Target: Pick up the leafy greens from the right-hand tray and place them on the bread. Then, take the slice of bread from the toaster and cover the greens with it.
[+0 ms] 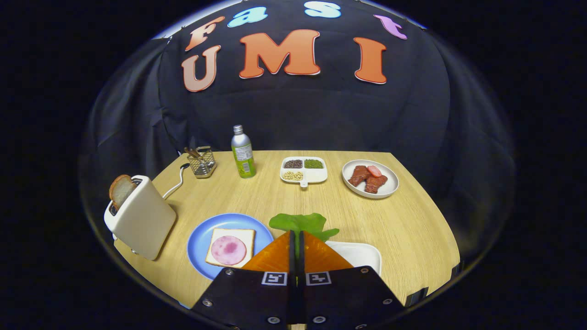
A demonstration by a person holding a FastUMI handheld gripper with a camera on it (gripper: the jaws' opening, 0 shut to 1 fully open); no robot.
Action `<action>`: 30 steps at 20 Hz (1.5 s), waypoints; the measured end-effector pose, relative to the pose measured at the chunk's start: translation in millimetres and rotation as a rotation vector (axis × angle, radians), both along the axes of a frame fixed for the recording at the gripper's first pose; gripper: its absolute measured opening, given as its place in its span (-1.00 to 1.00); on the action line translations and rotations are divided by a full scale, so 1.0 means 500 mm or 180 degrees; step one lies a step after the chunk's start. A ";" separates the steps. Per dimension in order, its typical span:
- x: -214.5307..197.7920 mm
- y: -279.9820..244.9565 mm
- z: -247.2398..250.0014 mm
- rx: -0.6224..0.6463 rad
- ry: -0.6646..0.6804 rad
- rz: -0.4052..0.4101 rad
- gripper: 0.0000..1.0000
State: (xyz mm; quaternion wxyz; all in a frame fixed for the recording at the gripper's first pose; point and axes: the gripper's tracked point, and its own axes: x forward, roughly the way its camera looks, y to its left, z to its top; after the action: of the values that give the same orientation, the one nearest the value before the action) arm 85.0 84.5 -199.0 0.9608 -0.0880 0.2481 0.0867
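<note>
At lower centre the gripper (pixel 296 236) jaws are pinched together on the leafy greens (pixel 298 223), above the white tray (pixel 362 254). Carry them low toward the bread (pixel 230 247) on the blue plate (pixel 202 243), lower left, releasing centred. Toaster (pixel 140 215) slice (pixel 120 190) waits farther left.

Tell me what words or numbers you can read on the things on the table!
On the bottle: label too small and blurred to read.
Square markers on the gripper: patterns, no words.
Nothing else carries text. The gripper's fingers are shut on the leafy greens.
</note>
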 end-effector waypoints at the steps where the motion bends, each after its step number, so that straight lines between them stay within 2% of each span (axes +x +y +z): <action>1: -0.001 0.022 0.000 0.0006 -0.0007 0.0054 -0.99; 12: -0.012 0.218 -0.094 -0.0194 0.0169 0.0658 -0.98; 17: 0.005 0.244 -0.170 -0.0394 0.0271 0.0669 -0.95; 22: -0.001 0.271 -0.234 -0.0358 0.0443 0.0703 -0.95; 24: 0.000 0.270 -0.243 -0.0448 0.0440 0.0688 -0.87; 27: -0.002 0.258 -0.244 -0.0531 0.0396 0.0610 -0.60; 30: -0.009 0.262 -0.209 -0.0305 0.0329 0.0542 0.64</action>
State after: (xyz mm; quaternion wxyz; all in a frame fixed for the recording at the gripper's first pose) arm 80.3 215.7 -303.3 0.9306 -0.1500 0.2929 0.1605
